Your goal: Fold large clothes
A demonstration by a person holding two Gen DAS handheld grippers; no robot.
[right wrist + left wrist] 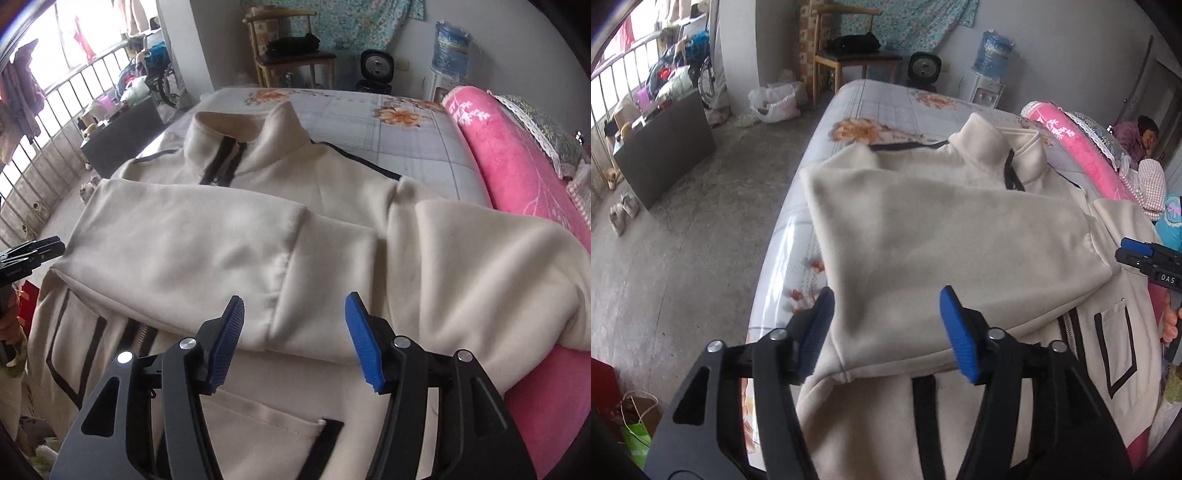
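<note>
Floral grey bedsheet carries your cream fleece zip jacket with black trim, both sleeves folded across its chest. Left gripper and right gripper hover above, jaws spread, pinching nothing.

Lived-in home bedroom: bed with floral sheet, pink blanket, wooden chair against the wall, water dispenser (bottle on top), barred window with laundry hanging outside.
</note>
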